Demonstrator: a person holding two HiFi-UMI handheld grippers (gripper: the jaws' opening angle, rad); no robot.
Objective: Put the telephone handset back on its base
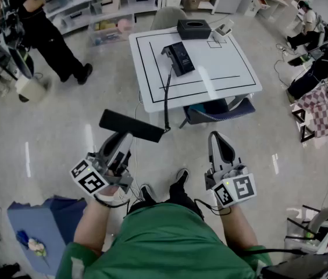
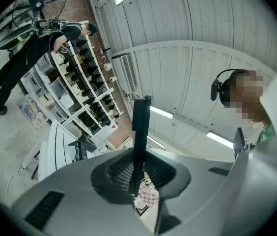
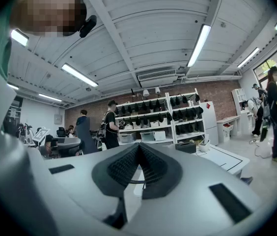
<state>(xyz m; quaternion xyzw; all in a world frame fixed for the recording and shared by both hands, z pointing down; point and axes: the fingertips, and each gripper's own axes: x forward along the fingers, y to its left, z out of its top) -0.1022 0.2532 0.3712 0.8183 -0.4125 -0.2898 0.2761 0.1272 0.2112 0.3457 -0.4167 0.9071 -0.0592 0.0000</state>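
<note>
My left gripper [image 1: 119,139] is shut on the black telephone handset [image 1: 132,125], which lies crosswise in the jaws, well short of the white table [image 1: 234,68]. In the left gripper view the handset [image 2: 139,127] stands edge-on, clamped between the pads of the left gripper [image 2: 137,173]. The black telephone base [image 1: 179,57] sits on the table's left half. Its cord [image 1: 167,97] hangs over the near edge toward the handset. My right gripper [image 1: 220,139] is shut and holds nothing. The right gripper view shows the right gripper [image 3: 139,154] with its pads together.
A black box [image 1: 193,29] rests at the table's far edge, and a chair [image 1: 216,110] is tucked under its near side. A person in black [image 1: 47,28] stands by shelves at the far left. Seated people [image 1: 318,68] are at the right. A blue mat [image 1: 36,220] lies lower left.
</note>
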